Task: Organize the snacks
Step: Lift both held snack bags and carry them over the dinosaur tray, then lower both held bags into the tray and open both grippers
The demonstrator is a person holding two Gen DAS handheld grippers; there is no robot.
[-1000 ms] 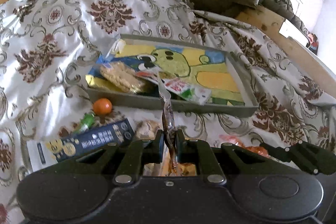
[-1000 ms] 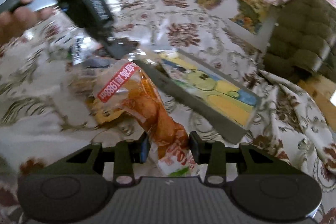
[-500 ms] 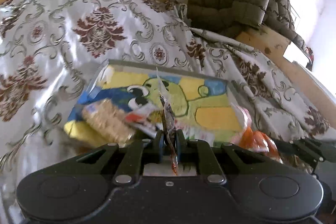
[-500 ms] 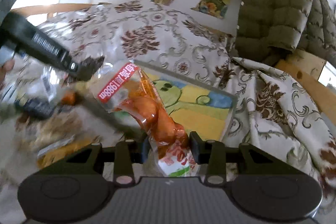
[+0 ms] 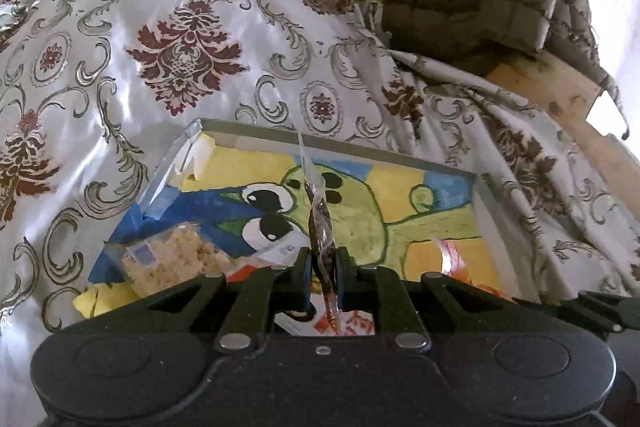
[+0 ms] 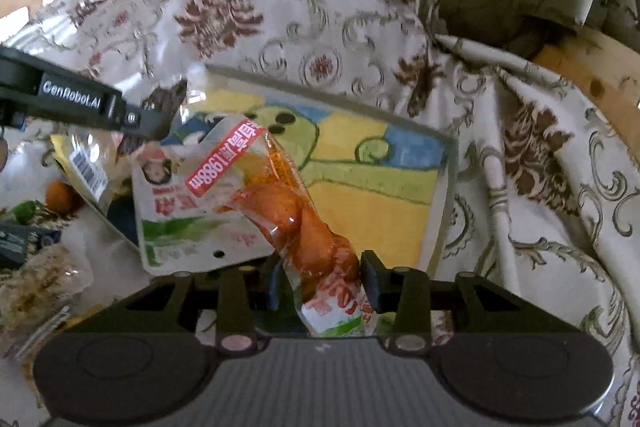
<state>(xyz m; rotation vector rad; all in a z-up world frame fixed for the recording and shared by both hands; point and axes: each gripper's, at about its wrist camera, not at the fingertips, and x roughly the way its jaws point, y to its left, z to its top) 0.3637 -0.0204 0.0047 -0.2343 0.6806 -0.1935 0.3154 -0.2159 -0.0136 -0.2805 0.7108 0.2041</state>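
While both grippers are hanging over the tray (image 5: 486,195), each is carrying a snack toward it. Left gripper (image 5: 320,269): jaws are pinching tight on the thin edge of a clear sachet (image 5: 318,211), which is standing up between them above the tray's painted floor. Right gripper (image 6: 320,277): jaws are standing partly apart, clamping the lower end of an orange packet (image 6: 296,219) that is rising up and to the left from them, over the tray's near half. Seen from the right wrist, the left gripper is reaching in from the left edge, its sachet dangling above the tray's left end.

Already lying in the tray: a rice cake (image 5: 172,259) at the near left corner and a white pouch (image 6: 180,219) beside it. An orange ball (image 6: 60,195) and other packets are lying on the cloth (image 5: 120,67), outside the tray's left wall.

Step in hand, as judged: delivery of two snacks, both not yet set down. The next move probably calls for lowering each one to a bare part of the floor, the orange packet toward the empty right half, then opening the jaws. The limp sachet may cling or fold.
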